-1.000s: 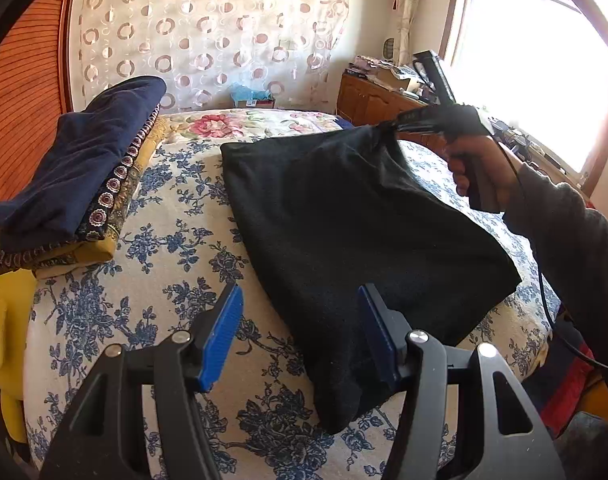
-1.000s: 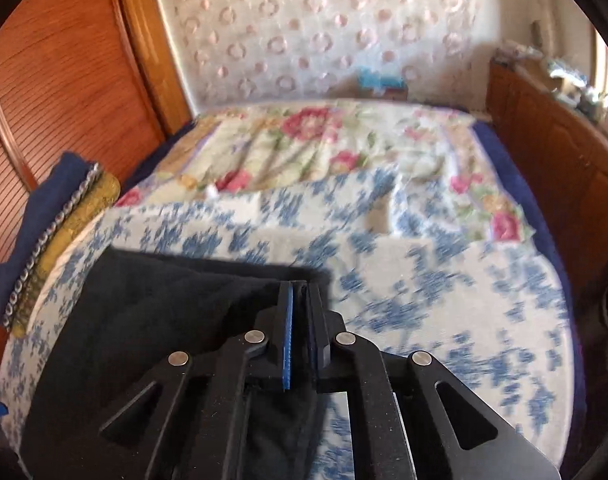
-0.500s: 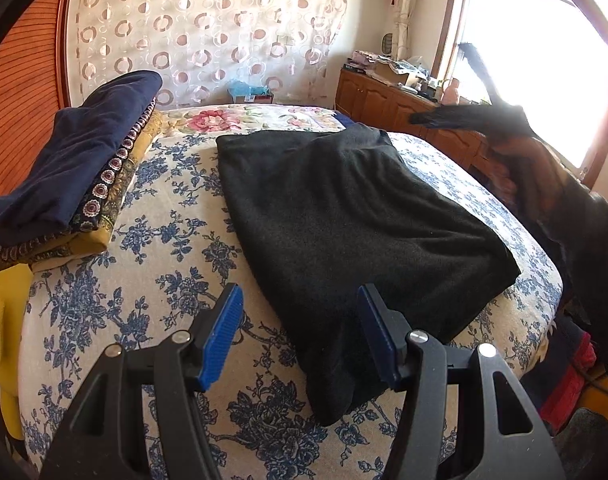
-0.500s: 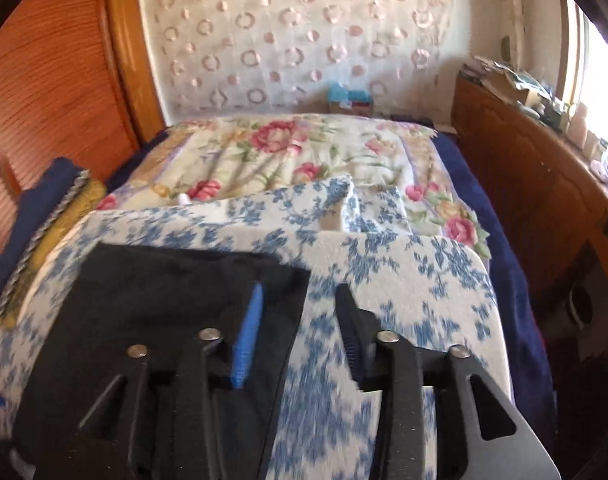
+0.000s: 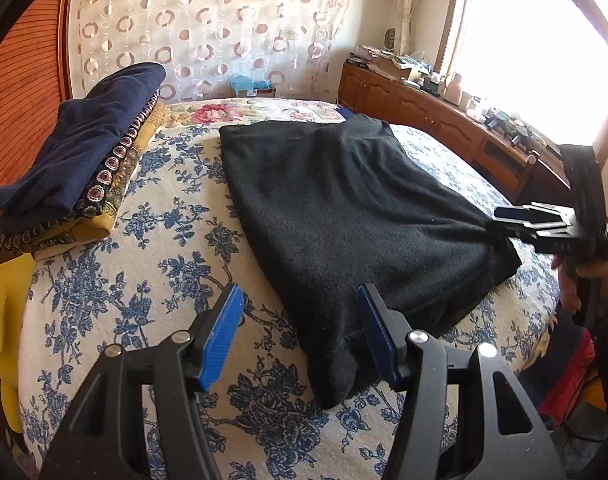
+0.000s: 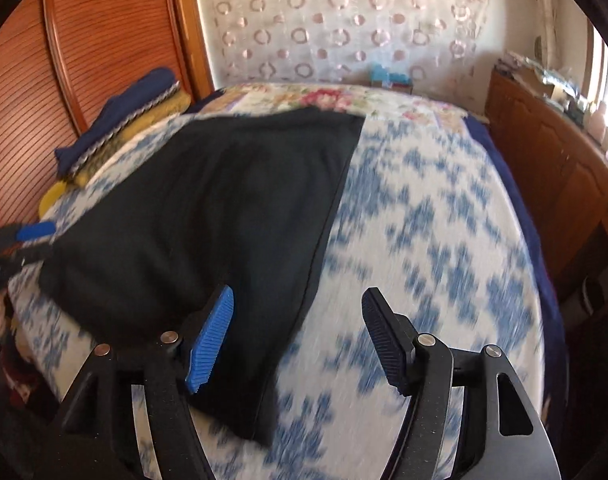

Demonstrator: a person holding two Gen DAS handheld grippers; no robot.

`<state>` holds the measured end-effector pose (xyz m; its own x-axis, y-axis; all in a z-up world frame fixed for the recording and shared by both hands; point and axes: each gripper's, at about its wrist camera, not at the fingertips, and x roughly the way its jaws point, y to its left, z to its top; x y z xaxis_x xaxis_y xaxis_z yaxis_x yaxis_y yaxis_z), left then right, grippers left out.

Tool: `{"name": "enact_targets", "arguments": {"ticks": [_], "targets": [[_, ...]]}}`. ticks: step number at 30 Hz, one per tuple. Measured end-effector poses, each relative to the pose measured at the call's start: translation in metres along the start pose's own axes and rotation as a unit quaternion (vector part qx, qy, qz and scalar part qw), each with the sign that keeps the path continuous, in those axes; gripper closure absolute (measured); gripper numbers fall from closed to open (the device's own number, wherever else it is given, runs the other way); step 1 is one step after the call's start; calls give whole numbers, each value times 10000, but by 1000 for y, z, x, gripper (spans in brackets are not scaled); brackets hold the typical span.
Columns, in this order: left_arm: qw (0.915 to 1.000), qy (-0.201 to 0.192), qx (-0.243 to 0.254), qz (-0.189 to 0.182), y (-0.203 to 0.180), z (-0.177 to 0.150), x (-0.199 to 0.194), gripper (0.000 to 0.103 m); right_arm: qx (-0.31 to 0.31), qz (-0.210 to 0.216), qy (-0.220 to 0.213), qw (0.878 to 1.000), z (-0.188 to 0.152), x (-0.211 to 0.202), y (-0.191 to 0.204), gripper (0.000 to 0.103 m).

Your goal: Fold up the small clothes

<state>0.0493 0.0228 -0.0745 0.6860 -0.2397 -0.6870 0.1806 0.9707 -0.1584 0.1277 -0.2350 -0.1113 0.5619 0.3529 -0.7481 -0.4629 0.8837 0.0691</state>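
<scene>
Bed, blue-floral white quilt (image 5: 103, 288): folded black knit garment (image 5: 344, 216); left gripper (image 5: 299, 332) half-open, empty; right gripper (image 6: 299, 336) opening, empty; wooden cabinets (image 5: 424, 108) alongside.

Garment (image 5: 344, 208) lies on bed (image 5: 143, 264), right of stack (image 5: 75, 160).

The right gripper (image 6: 297, 336) hangs over the bed (image 6: 424, 240), jaws opening, nothing clamped between them. The black garment (image 6: 207, 216) lies flat beneath the left jaw. The left gripper (image 6: 19, 240) meets its far-left corner.
</scene>
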Motion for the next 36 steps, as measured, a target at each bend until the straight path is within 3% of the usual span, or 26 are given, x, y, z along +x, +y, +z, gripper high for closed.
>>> {"name": "enact_targets", "arguments": {"ticks": [7, 12, 18, 22, 25, 29, 30, 32, 33, 36], "targets": [[9998, 161, -4, -121, -4, -10, 3, 45, 264, 212, 61, 9994, -22, -6, -6, 35], [9996, 239, -38, -150, -3, -19, 3, 45, 123, 297, 93, 9994, -29, -5, 5, 35], [9996, 154, -76, -202, -2, -26, 2, 47, -135, 97, 116, 9998, -31, -1, 18, 47], [9994, 143, -70, -321, -5, -27, 2, 55, -170, 231, 191, 9994, -31, -2, 23, 71], [9991, 174, -25, -387, -8, -28, 3, 59, -200, 227, 184, 9994, -32, -2, 26, 76], [9984, 228, 51, -524, -11, -27, 4, 80, -130, 457, 117, 9988, -33, -3, 25, 93], [9981, 223, 75, -561, -12, -27, 4, 81, -132, 464, 89, 9988, -34, -3, 26, 93], [9973, 196, 177, -688, -15, -21, 1, 98, -94, 560, -17, 9984, -33, -6, 26, 95], [9971, 104, 258, -709, -17, -17, -3, 102, -60, 622, -100, 9980, -31, -10, 24, 96], [9954, -242, 231, -893, -16, 5, -19, 102, 25, 748, -355, 9966, -22, -20, 20, 96]]}}
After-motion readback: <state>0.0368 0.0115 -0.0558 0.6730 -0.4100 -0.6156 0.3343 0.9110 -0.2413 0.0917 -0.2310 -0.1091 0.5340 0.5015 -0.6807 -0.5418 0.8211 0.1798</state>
